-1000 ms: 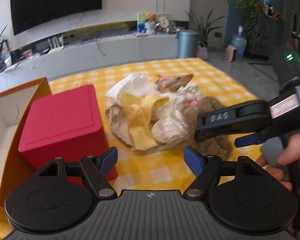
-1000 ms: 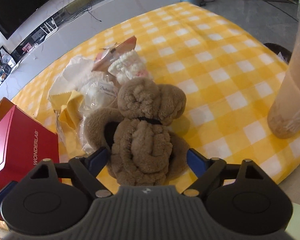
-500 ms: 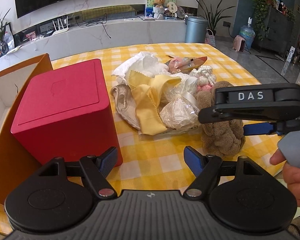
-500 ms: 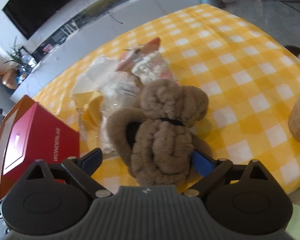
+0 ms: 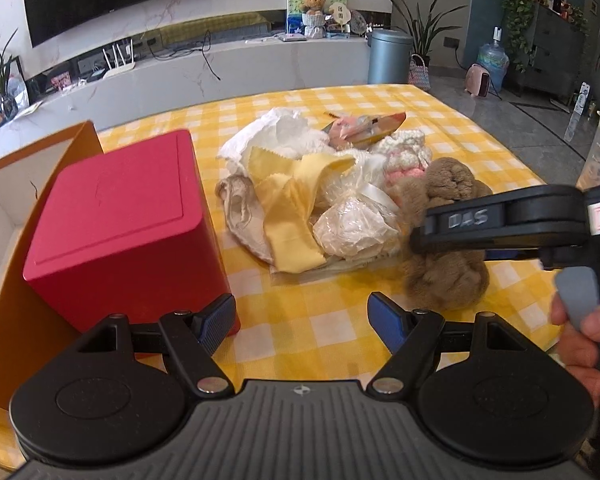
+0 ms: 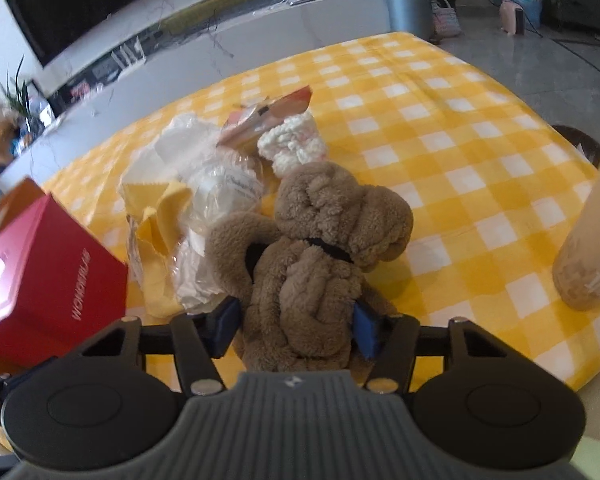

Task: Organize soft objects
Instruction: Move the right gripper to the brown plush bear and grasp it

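Your right gripper (image 6: pixel 296 326) is pinching the brown plush (image 6: pixel 320 248) at lower centre of the right wrist view, both blue pads pressed into its sides. In the left wrist view the same plush (image 5: pixel 446 276) sits at right of centre, half hidden behind the right gripper's black body. Your left gripper (image 5: pixel 302 322) is spread wide at the bottom of its frame, with nothing between its pads but the yellow checked tablecloth (image 5: pixel 328 304). The pile of soft things (image 5: pixel 312 184), yellow cloths, white fabric and clear bags, lies mid-frame, touching the plush on its left side. The red box (image 5: pixel 116 224) stands at left, just beside the pile, against an orange carton (image 5: pixel 16 288). A tan cup (image 6: pixel 592 240) fills the right edge of the right wrist view.
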`<state>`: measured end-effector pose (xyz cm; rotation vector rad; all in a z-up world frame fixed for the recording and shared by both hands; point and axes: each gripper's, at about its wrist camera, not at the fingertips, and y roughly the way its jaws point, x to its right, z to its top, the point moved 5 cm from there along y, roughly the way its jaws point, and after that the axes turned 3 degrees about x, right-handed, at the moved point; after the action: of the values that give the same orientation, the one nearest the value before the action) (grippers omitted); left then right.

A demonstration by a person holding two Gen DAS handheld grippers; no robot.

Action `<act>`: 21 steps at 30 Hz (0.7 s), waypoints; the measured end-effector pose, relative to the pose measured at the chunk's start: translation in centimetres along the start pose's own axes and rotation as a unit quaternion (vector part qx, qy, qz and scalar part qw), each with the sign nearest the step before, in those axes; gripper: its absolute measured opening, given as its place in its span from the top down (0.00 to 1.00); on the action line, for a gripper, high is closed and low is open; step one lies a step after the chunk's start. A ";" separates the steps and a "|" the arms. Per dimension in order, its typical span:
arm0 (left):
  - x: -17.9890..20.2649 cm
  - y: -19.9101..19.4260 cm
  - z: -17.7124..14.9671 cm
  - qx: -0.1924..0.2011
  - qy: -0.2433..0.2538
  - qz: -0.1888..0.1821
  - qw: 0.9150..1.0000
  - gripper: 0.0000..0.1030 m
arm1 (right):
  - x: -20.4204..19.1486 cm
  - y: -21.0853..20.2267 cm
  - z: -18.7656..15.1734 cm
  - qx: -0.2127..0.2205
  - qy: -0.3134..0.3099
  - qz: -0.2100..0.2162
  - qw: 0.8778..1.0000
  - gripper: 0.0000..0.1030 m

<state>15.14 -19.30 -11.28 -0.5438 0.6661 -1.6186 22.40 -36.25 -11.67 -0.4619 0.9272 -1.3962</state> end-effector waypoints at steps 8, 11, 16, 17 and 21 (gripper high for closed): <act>3.1 1.3 1.4 0.024 0.046 -0.026 0.998 0.14 | 4.2 -4.1 0.2 0.064 0.058 -0.050 0.995 0.44; 4.5 2.3 1.9 0.037 0.052 -0.038 0.997 0.14 | 5.5 -3.9 -0.1 0.055 0.078 -0.059 0.994 0.44; 5.7 5.2 3.1 0.022 0.064 -0.030 0.997 0.14 | 5.9 -3.4 -0.2 0.048 0.075 -0.066 0.994 0.45; 5.7 5.8 3.2 0.020 0.065 -0.026 0.997 0.12 | 5.6 -3.3 -0.2 0.047 0.071 -0.064 0.994 0.46; 5.5 8.2 3.2 0.003 0.062 -0.010 0.998 0.12 | 5.1 -3.1 -0.2 0.048 0.069 -0.045 0.995 0.60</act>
<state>22.41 -25.89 -14.71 -0.4489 0.7493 -1.6837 19.89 -41.61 -10.80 -0.3421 0.9549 -1.5621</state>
